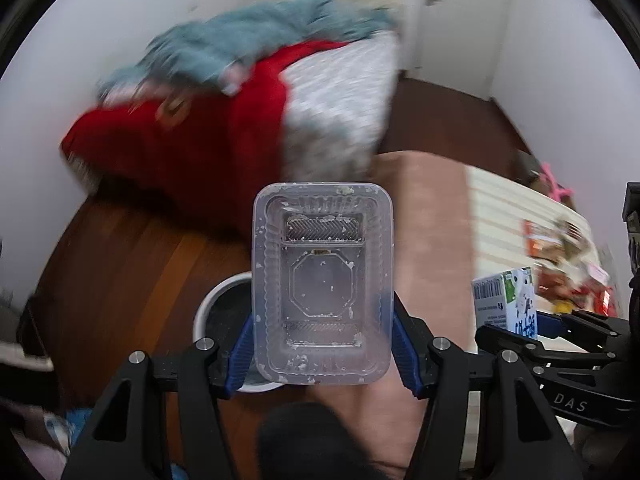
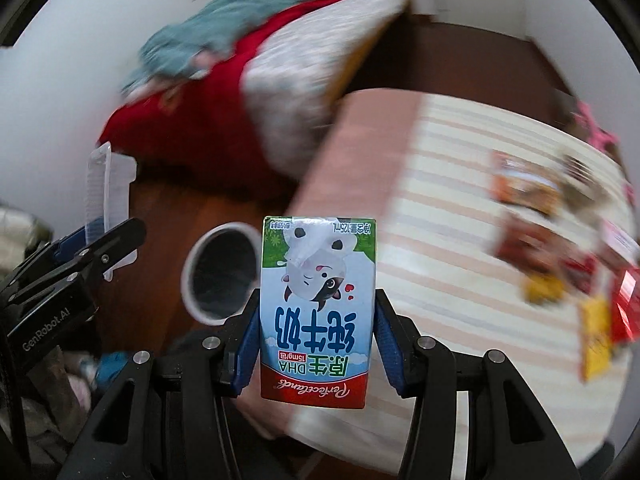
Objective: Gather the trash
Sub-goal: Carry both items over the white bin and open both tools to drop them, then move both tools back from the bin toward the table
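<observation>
Left gripper (image 1: pixel 322 354) has its blue pads clamped on both long sides of a clear plastic tray (image 1: pixel 322 284) — empty apart from whitish food residue, held in the air with its open face to the camera. Directly under and just left of the tray sits the white bin (image 1: pixel 218 308), dark inside, standing on the wooden floor (image 1: pixel 120 272). Right gripper (image 2: pixel 316 344) is closed on a small milk carton (image 2: pixel 318 312), print upside down, pads on both narrow sides. The carton hangs just right of the bin (image 2: pixel 218 276), overlapping its rim in the right wrist view. Right of the bin is a striped bed (image 2: pixel 460 240) with blurred snack wrappers (image 2: pixel 560 240) on it, well apart from the bin. Beyond the bin, a pile of red and teal bedding (image 1: pixel 224 92) against the wall.
</observation>
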Demonstrator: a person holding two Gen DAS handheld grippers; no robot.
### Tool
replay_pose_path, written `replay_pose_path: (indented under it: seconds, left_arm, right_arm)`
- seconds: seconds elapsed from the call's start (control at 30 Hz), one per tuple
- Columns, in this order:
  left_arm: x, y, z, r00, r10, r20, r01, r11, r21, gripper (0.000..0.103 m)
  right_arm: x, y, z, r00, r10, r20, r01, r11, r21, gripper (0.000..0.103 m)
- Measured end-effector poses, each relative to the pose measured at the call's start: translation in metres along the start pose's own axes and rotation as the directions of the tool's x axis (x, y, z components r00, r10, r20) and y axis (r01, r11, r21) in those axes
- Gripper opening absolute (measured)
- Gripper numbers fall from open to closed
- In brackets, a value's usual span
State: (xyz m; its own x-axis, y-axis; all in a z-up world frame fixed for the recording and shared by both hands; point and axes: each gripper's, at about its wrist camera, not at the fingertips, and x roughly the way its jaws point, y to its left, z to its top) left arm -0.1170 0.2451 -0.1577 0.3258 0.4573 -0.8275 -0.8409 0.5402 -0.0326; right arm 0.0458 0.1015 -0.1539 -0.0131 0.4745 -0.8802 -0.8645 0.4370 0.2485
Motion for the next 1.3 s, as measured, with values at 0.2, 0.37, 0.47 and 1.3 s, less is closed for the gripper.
replay_pose_path:
  seconds: [0.2, 0.37, 0.47, 1.3]
  left_arm:
    - [0.076, 0.09, -0.006, 0.988, -0.041, -0.146, 0.018, 0.988, -0.156, 0.056]
    - [0.146, 0.135, -0.009, 0.956, -0.118, -0.267, 0.051, 0.968, -0.247, 0.056]
    - [0.184, 0.152, -0.012, 0.93, -0.18, -0.319, 0.076, 0.947, -0.313, 0.057]
    - [0.141, 0.175, -0.06, 0.934, 0.152, -0.324, -0.253, 0.921, -0.295, 0.103]
  right_arm:
    - [0.095, 0.087, 0.036, 0.989, 0.085, -0.124, -0.098, 0.99, -0.104, 0.053]
    - [0.191, 0.134, 0.054, 0.966, 0.058, -0.253, -0.1, 0.983, -0.154, 0.053]
    - [0.239, 0.145, 0.058, 0.949, 0.031, -0.312, -0.087, 0.982, -0.167, 0.053]
    - [0.311, 0.163, 0.052, 0.91, -0.167, -0.379, 0.042, 0.948, -0.316, 0.103]
